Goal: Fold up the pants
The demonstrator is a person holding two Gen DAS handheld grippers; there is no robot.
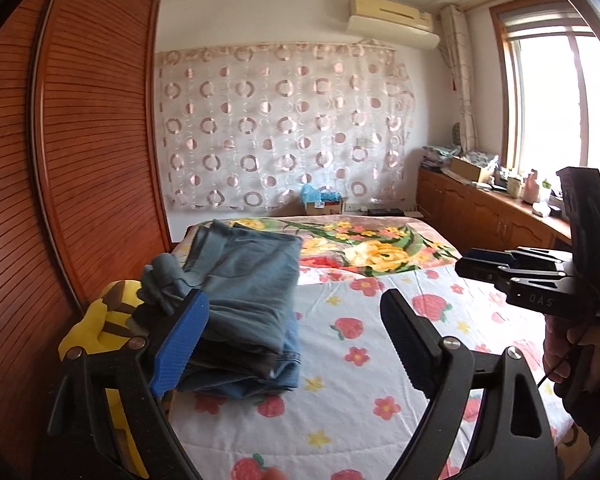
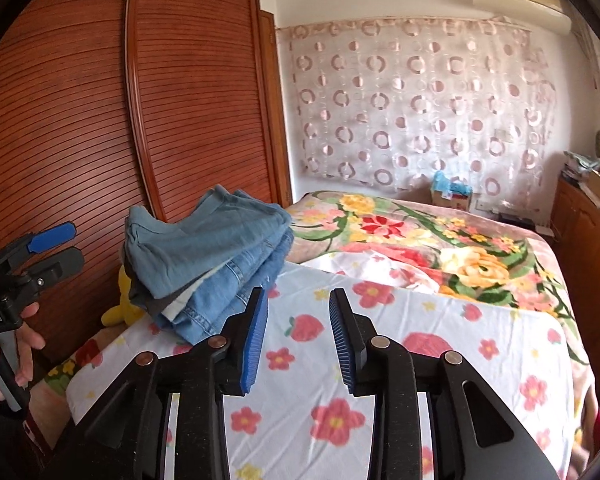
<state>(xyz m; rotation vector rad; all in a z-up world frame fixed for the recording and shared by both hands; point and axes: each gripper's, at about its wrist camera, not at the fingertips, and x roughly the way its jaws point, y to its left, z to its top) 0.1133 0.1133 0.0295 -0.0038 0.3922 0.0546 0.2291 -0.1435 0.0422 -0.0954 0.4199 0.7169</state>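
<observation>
Pants sit folded, stacked at bed's left edge | my left gripper spread wide, empty | my right gripper parted, empty | denim looks soft, fairly heavy; I judge thick folded edge best to pinch.

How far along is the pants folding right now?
Done, apparently: a stack of folded pants lies at the bed's left edge. In hand: nothing; the left gripper and right gripper are both open and empty. Left: no unfolded pants show here.
</observation>
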